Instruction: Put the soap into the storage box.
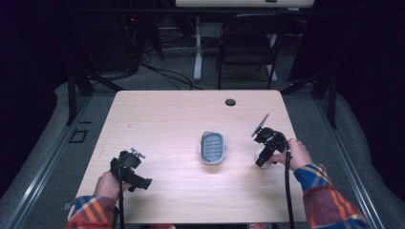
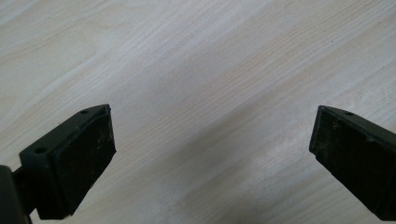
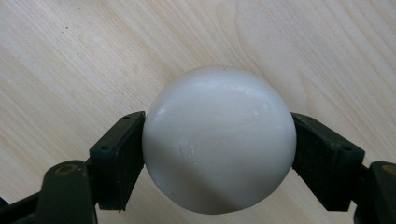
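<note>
L hand comes in from the bottom-left corner, plaid sleeve at the wrist, fist wrapped round the L tongs. Tongs body lies low and about level over the tabletop, nose aimed up-right; cable drops off the near edge. In the left gripper view the jaws stand wide apart, pads facing each other, nothing between.

R hand comes in from the bottom-right, plaid cuff too, forearm angled inward. It grips the R tongs from the side, nose tipped down-left; cable loops back along the arm. R jaws are clamped, both pads pressed on a ball.
</note>
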Tool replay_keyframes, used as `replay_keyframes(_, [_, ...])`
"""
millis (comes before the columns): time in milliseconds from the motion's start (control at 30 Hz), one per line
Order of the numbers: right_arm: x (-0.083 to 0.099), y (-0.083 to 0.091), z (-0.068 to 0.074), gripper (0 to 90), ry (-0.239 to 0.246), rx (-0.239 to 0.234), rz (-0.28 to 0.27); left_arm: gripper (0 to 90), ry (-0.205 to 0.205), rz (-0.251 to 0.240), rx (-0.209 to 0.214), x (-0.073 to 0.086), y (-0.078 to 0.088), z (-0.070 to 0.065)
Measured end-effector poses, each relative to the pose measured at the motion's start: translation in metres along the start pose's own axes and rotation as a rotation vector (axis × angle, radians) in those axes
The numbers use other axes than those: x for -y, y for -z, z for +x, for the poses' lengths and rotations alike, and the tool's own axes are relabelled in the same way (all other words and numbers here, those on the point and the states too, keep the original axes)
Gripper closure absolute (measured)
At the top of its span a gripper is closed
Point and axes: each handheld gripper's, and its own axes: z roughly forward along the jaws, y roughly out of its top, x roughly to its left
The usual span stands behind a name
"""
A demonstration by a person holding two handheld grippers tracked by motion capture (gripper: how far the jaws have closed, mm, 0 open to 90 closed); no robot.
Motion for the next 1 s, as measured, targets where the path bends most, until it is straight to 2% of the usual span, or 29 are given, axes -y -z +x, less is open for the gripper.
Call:
replay_keyframes(100, [-0.001, 0.001, 0.002, 22.7, -0.010, -0.005, -0.026, 0.0, -0.001, 0.003, 0.002, 0.000, 0.000, 0.000])
replay_keyframes(167, [-0.003, 0.003, 0.002, 22.7, 0.001, -0.003, -0.025, 0.0, -0.001, 0.001, 0.002, 0.000, 0.000, 0.000])
replay_keyframes(233, [-0.006, 0.003, 0.003, 22.7, 0.011, -0.001, -0.047, 0.0, -0.001, 0.002, 0.003, 0.000, 0.000, 0.000])
replay_keyframes(400, [-0.013, 0.008, 0.005, 22.7, 0.015, 0.005, -0.031, 0.0, -0.001, 0.002, 0.002, 0.000, 0.000, 0.000])
replay_keyframes(500, [-0.016, 0.009, 0.006, 22.7, 0.021, -0.002, -0.049, 0.0, 0.000, 0.003, 0.003, 0.000, -0.001, 0.000])
replay_keyframes(633, [-0.020, 0.011, 0.007, 22.7, 0.034, 0.006, -0.038, 0.0, -0.001, 0.002, 0.004, 0.000, 0.000, 0.000])
replay_keyframes(667, [-0.021, 0.011, 0.008, 22.7, 0.031, -0.001, -0.056, 0.0, -0.001, 0.002, 0.003, 0.000, 0.000, 0.000])
replay_keyframes(700, [-0.022, 0.012, 0.008, 22.7, 0.031, 0.001, -0.045, 0.0, 0.000, 0.002, 0.004, 0.000, 0.000, 0.000])
replay_keyframes(733, [-0.023, 0.011, 0.009, 22.7, 0.027, 0.001, -0.058, 0.0, -0.001, 0.001, 0.004, 0.000, 0.000, 0.000])
replay_keyframes(767, [-0.025, 0.013, 0.009, 22.8, 0.040, 0.003, -0.044, 0.0, -0.001, 0.001, 0.004, 0.000, 0.000, 0.000])
replay_keyframes(900, [-0.030, 0.013, 0.012, 22.7, 0.053, 0.004, -0.051, 0.0, 0.000, 0.002, 0.004, 0.000, -0.001, 0.000])
replay_keyframes(1000, [-0.032, 0.012, 0.013, 22.7, 0.051, 0.002, -0.045, 0.0, -0.001, 0.003, 0.004, 0.000, -0.001, 0.000])
